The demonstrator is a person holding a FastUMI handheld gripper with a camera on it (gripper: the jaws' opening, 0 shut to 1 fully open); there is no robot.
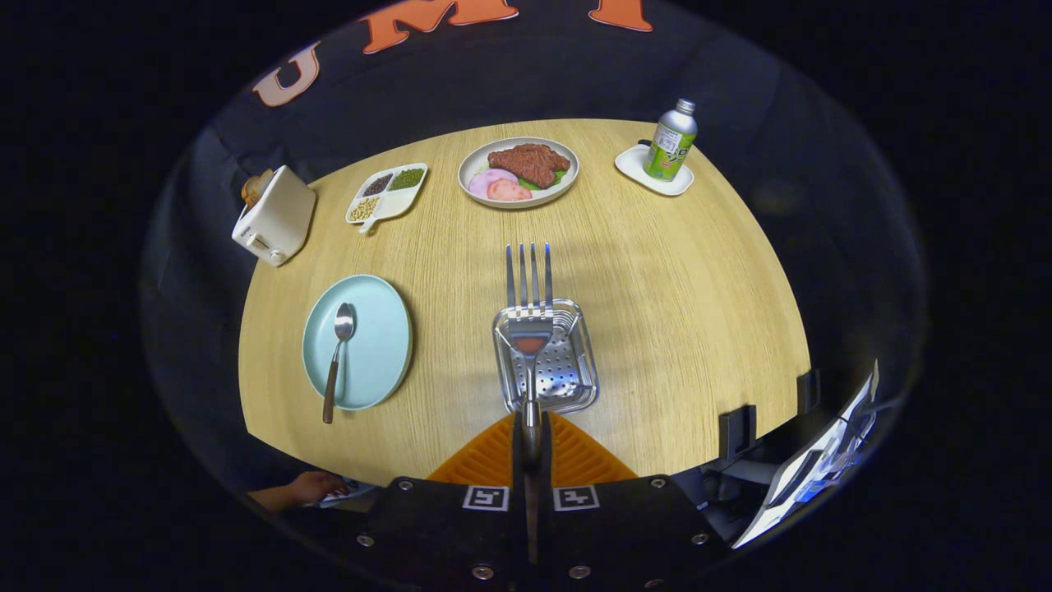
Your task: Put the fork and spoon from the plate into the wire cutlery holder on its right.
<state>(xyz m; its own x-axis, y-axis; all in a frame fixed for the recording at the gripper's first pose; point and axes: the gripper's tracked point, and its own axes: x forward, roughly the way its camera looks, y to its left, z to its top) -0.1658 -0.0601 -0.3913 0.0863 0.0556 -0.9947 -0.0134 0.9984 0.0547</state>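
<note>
My gripper (531, 440) is shut on the handle of a metal fork (528, 288), whose tines point away from me. The fork hangs above the perforated metal cutlery holder (567, 378), which stands on the wooden table just ahead of the fingers. To the holder's left lies a light blue plate (378, 329). A spoon (339, 345) with a dark handle rests on it, bowl pointing away, handle end past the plate's near rim.
At the table's far side stand a plate of meat (519, 171), a divided dish of beans (386, 195), a white toaster (274, 215) and a bottle (671, 141) on a white coaster. A person's hand (308, 489) rests by the near edge. Papers (809, 469) lie near right.
</note>
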